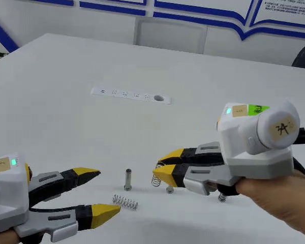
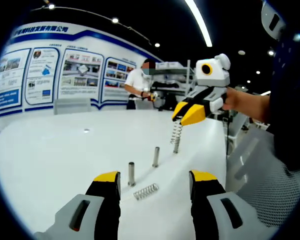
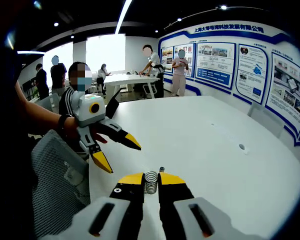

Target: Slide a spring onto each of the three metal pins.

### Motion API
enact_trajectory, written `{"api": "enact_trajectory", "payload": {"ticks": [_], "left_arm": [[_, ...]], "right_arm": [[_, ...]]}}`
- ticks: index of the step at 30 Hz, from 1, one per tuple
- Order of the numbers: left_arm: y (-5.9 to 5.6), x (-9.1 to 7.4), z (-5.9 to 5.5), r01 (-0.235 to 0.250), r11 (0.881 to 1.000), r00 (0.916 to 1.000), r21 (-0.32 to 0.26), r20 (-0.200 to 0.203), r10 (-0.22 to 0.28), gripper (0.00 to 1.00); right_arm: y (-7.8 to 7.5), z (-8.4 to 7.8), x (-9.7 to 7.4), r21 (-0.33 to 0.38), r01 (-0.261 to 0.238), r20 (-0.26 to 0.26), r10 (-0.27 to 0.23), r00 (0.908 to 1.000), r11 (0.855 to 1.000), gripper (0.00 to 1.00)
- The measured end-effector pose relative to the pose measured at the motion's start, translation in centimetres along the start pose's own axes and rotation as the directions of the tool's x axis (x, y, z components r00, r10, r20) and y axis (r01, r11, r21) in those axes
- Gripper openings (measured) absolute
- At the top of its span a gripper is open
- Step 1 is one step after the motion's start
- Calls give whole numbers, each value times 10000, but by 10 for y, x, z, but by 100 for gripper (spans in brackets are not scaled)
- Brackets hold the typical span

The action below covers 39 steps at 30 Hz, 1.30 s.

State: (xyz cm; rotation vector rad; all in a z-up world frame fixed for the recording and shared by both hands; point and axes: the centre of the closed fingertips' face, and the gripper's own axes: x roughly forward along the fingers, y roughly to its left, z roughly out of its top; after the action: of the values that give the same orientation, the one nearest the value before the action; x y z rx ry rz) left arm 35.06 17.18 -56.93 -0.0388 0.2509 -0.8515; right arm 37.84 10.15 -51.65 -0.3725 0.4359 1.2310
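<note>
Spring 1 was pinched upright in the right gripper. The jaws were pressed onto its upper coils, and I read that as leaving the lower end free to drop over a pin. It hovered just left of a short pin near the middle of the white table. In the left gripper view its lower end seemed to meet a pin top, but I could not tell whether it was threaded on.

Spring 2 lay flat on the near side of the table, just in front of a bare upright pin. The left gripper sat low at the near left with its jaws spread wide and that loose spring just ahead between its tips. It was likely staged for the next pickup.

The right gripper was held roughly level, tips pointing left, with a hand wrapped under its body. Something small stood beneath that body, too hidden to name.
</note>
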Motion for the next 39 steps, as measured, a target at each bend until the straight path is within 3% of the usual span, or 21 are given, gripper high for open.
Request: {"api": "enact_trajectory", "payload": {"ticks": [13, 16, 28, 39], "left_arm": [[3, -1, -3, -307, 9995, 9995, -39, -52, 306, 66], [2, 0, -2, -315, 9995, 9995, -24, -67, 315, 66], [-2, -3, -4, -411, 9992, 9990, -12, -150, 411, 67], [-2, -3, -5, -432, 9990, 9990, -82, -141, 431, 66]], "right_arm": [[-53, -1, -16, 563, 1319, 2, -1321, 9912, 9897, 11], [-60, -5, -13, 704, 1404, -69, -1403, 9901, 9876, 11], [-61, -41, 13, 685, 1244, -851, -1184, 9893, 9899, 11], [-66, -49, 20, 796, 1224, -977, -1145, 9886, 9893, 11]]}}
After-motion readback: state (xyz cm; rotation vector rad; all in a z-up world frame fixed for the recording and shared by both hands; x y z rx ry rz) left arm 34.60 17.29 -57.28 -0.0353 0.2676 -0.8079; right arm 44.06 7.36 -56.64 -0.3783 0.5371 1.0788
